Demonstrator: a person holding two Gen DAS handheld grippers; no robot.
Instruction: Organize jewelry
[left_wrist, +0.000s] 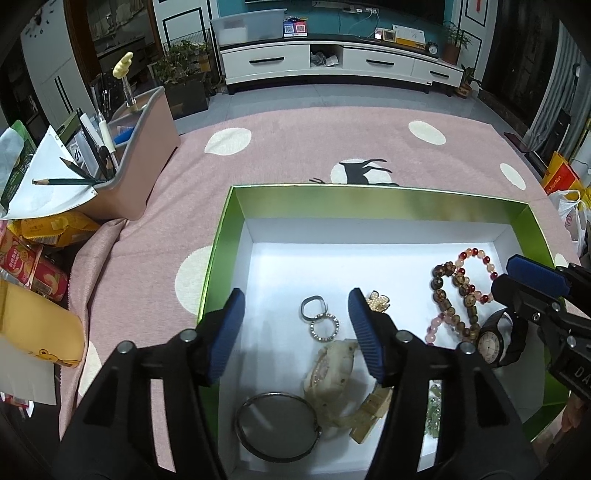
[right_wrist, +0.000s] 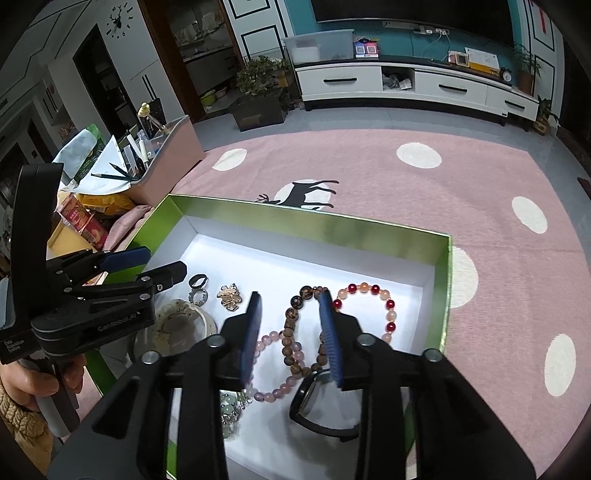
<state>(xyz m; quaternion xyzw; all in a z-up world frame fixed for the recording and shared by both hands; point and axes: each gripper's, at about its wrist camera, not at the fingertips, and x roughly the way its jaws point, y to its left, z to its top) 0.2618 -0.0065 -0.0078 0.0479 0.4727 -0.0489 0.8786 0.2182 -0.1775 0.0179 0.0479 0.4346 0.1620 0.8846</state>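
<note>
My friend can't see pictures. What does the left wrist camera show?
A green box with a white inside sits on a pink spotted cloth, holding jewelry: two rings, bead bracelets, a metal bangle and a black watch. The left gripper hovers open above the rings, and the right gripper reaches in near the watch.

Left wrist view: looks steeply down, close, past its jaws into the green box (left_wrist: 380, 201).
Right wrist view: same, from the right.
Shared: box interior, bead bracelets (right_wrist: 295, 332).
</note>
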